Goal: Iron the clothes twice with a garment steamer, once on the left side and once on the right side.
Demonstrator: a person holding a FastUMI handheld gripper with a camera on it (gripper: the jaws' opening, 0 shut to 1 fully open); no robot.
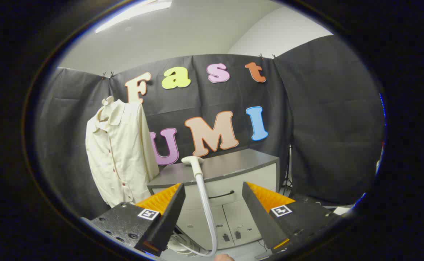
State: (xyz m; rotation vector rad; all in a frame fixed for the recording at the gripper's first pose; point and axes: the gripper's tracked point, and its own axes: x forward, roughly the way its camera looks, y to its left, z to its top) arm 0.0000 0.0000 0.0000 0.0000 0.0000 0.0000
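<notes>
gripper (213,192): fingers spread wide, holding nothing | white plastic steamer head with pale hose (194,163): lies on grey cabinet (241,165), centre of frame, beyond the fingers | cream button shirt (119,159): hangs left of centre | tip: go straight in, squeeze the handle firmly

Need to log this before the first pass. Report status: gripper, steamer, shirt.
Gripper open, holding nothing. Steamer head lies on the cabinet top, just beyond the fingers, hose trailing down between them. Shirt hangs beside the cabinet, untouched. Path clear.
</notes>
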